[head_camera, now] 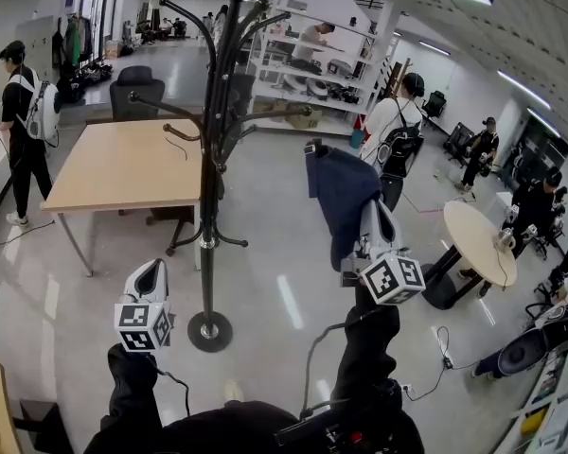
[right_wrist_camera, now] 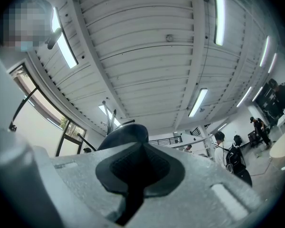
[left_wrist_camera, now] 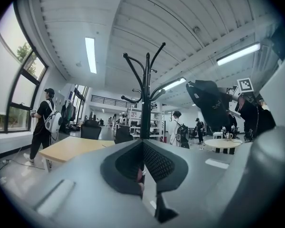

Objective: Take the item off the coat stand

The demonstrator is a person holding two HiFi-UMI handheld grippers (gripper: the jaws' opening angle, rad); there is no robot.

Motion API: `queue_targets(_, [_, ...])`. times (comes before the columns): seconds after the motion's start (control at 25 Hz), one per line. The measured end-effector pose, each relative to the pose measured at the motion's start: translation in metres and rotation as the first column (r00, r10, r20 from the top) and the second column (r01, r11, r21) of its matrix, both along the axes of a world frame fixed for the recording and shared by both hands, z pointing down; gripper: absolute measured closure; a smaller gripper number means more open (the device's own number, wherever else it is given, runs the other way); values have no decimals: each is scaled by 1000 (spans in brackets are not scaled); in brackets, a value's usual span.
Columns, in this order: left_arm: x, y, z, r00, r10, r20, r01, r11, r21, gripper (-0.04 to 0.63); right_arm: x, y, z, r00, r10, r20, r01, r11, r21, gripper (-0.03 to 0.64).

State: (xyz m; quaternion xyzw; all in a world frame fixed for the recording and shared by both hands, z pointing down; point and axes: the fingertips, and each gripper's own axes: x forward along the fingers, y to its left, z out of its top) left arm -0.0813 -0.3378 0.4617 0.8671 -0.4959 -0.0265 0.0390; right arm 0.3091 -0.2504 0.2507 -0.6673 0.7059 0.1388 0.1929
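Note:
The black coat stand (head_camera: 208, 159) rises from its round base on the floor ahead of me, its hooks bare. A dark blue garment (head_camera: 341, 197) hangs free to the right of the stand, clear of the hooks. My right gripper (head_camera: 367, 218) is shut on its upper edge. The right gripper view shows the dark cloth (right_wrist_camera: 126, 136) pinched between the jaws, with the stand's arms (right_wrist_camera: 109, 120) behind. My left gripper (head_camera: 152, 270) is low at the left of the stand, shut and empty. The left gripper view faces the stand's pole (left_wrist_camera: 146, 99) and the hanging garment (left_wrist_camera: 209, 99).
A wooden table (head_camera: 123, 164) stands behind the stand at the left, with an office chair (head_camera: 133, 88) beyond it. A round white table (head_camera: 478, 244) is at the right. Shelves (head_camera: 312, 64) and several people are further off. Cables (head_camera: 445, 348) lie on the floor.

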Motion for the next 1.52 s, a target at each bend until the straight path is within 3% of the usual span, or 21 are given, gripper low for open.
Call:
queue_targets(0.88, [-11, 47, 8, 1000, 31, 6, -31, 999, -9, 592, -42, 36, 84, 1000, -18, -26, 14, 986, -166, 606])
queue_targets(1.52, [-3, 83, 5, 998, 62, 21, -62, 998, -3, 593, -46, 82, 100, 1000, -9, -9, 7, 981, -195, 606])
